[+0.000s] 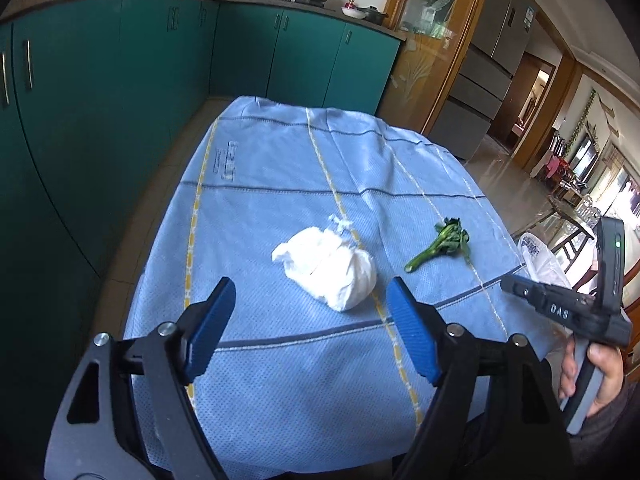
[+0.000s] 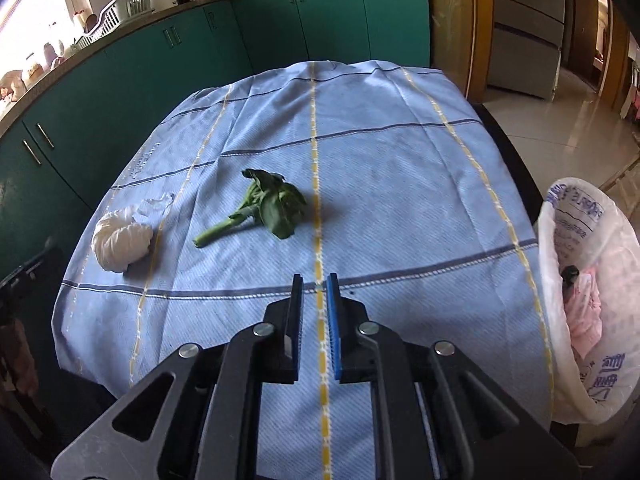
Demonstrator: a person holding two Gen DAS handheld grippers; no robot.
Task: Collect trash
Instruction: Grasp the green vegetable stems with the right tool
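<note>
A crumpled white tissue [image 1: 328, 268] lies on the blue cloth, just beyond and between the blue pads of my left gripper [image 1: 311, 288], which stands wide open and does not touch it. A green vegetable stalk with wilted leaves [image 1: 444, 240] lies to the right of the tissue. In the right wrist view the stalk [image 2: 272, 204] and the tissue [image 2: 122, 240] lie ahead and to the left. My right gripper [image 2: 314, 280] hovers over the cloth's near part, shut, with nothing between its pads. A white plastic trash bag [image 2: 580, 240] hangs open off the table's right edge.
A blue checked cloth [image 2: 400, 140] covers the table. Green kitchen cabinets [image 2: 280, 24] run along the left and far sides, with pots and a dish rack on the counter. Pink waste [image 2: 584, 308] lies in the bag. A hand [image 1: 600, 376] grips the other gripper's handle at the right.
</note>
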